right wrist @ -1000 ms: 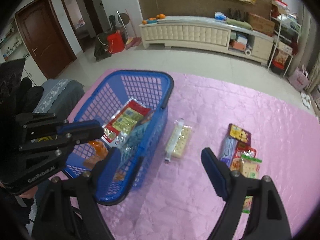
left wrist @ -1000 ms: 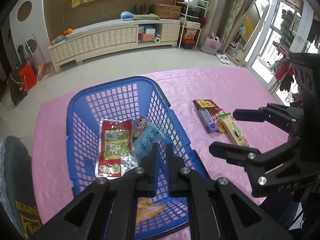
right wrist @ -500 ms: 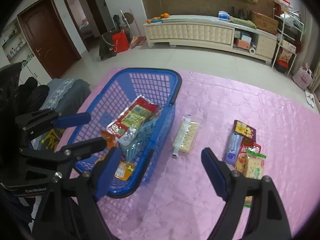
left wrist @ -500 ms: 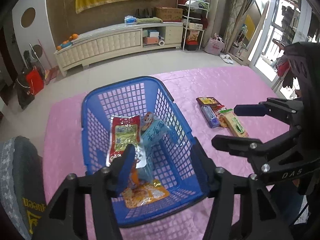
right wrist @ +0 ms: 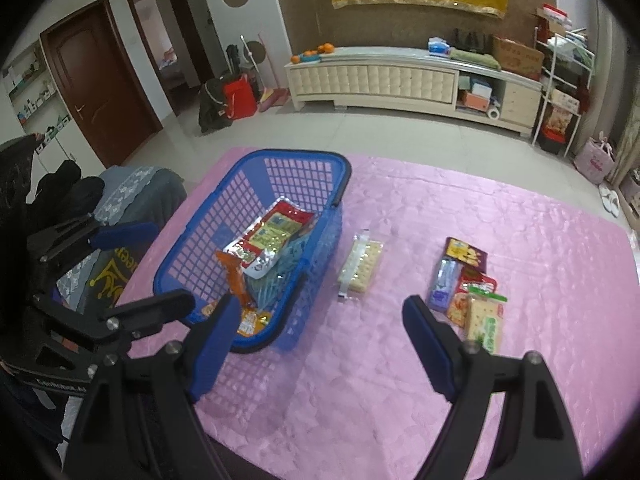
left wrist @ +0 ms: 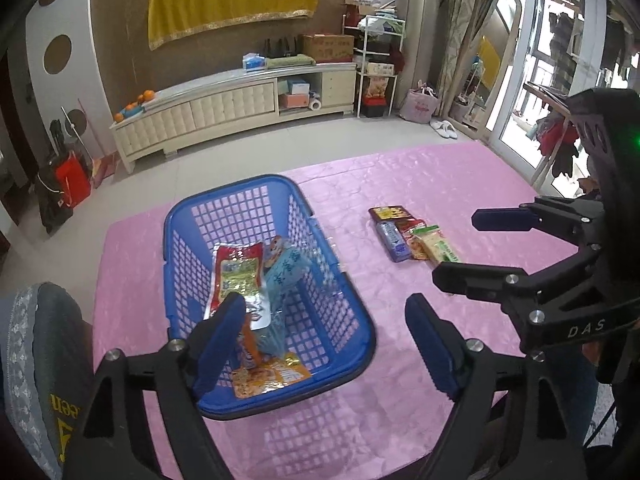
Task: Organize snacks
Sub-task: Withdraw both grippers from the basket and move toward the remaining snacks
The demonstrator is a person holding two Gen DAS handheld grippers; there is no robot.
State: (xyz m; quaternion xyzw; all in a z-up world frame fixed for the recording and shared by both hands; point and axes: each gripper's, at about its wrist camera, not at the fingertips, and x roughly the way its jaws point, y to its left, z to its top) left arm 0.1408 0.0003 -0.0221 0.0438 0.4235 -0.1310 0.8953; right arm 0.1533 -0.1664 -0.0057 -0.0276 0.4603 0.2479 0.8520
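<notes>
My left claw (left wrist: 326, 338) has just been opening and its jaws now stand wide with nothing between them, hanging above the near end of the blue basket (left wrist: 352, 316). My right claw (right wrist: 316, 340) is spread wide and empty too, above bare pink tabletop (right wrist: 400, 400) to the right of the basket.

Inside the basket I see a red-and-yellow packet (left wrist: 238, 274) leaning against a light blue packet (left wrist: 286, 270), with an orange packet (left wrist: 268, 378) flat on the floor at the near end; what stands upright behind my left finger is, I think, another orange wrapper, but it is partly hidden.

Just beside the basket's right wall lies a clear pack of crackers (right wrist: 360, 266). Farther right, a small cluster of snacks (right wrist: 466, 280) lies touching on the tabletop, a green-labelled cracker pack (right wrist: 486, 322) nearest me.
</notes>
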